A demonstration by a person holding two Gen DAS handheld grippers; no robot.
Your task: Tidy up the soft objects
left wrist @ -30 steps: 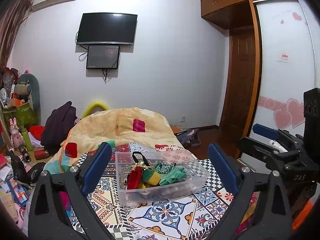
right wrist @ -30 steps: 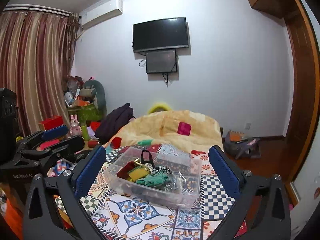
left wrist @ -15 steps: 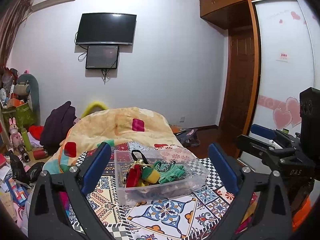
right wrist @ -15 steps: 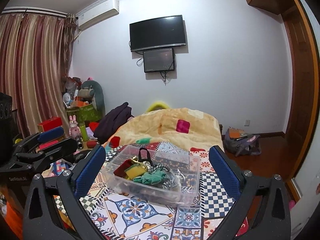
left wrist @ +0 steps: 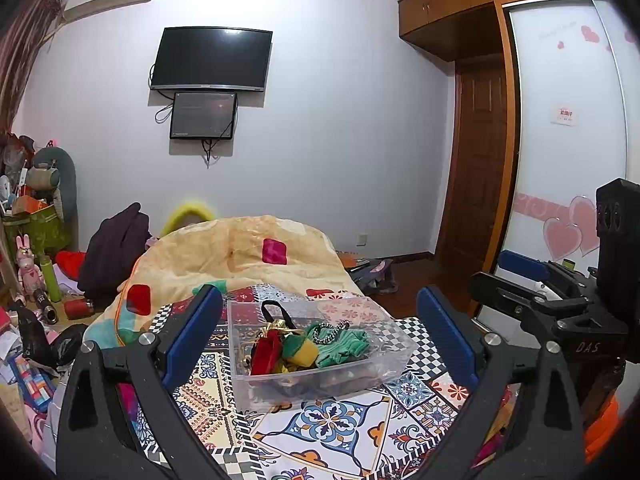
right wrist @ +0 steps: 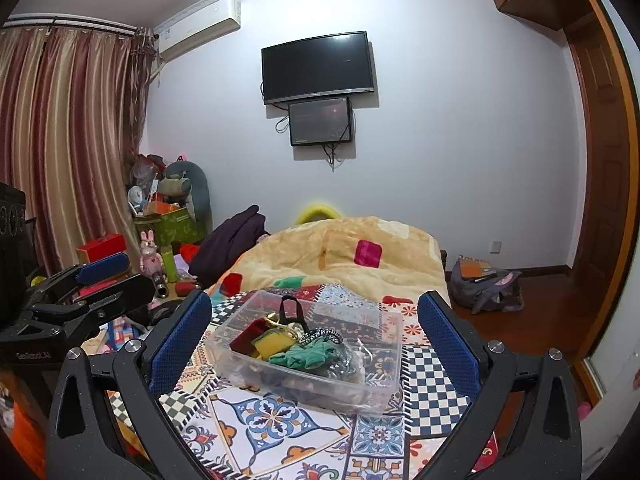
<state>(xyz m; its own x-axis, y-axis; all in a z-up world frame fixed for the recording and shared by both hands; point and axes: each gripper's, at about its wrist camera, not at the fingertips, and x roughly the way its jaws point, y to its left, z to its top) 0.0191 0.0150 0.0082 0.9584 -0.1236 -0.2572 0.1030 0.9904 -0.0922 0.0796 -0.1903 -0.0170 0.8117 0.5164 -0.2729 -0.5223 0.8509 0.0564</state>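
A clear plastic bin (left wrist: 320, 384) sits on a patterned cloth on the bed; it also shows in the right wrist view (right wrist: 372, 388). It holds soft items: a red piece (left wrist: 267, 350), a yellow-green piece (left wrist: 302, 350), a green cloth (left wrist: 343, 346) (right wrist: 306, 356), a black strap and a beaded cord. My left gripper (left wrist: 318, 332) is open and empty, held above and short of the bin. My right gripper (right wrist: 314, 328) is open and empty too. Each gripper shows at the edge of the other's view.
A yellow quilt (left wrist: 240, 256) is heaped behind the bin. Clutter, toys and a green box (right wrist: 172, 228) stand at the left by the curtains. A bag (right wrist: 484, 284) lies on the wooden floor at right, near a door and wardrobe.
Both cameras have drawn back and risen slightly; the bin sits a little lower and farther in both views. Both grippers stay open and empty.
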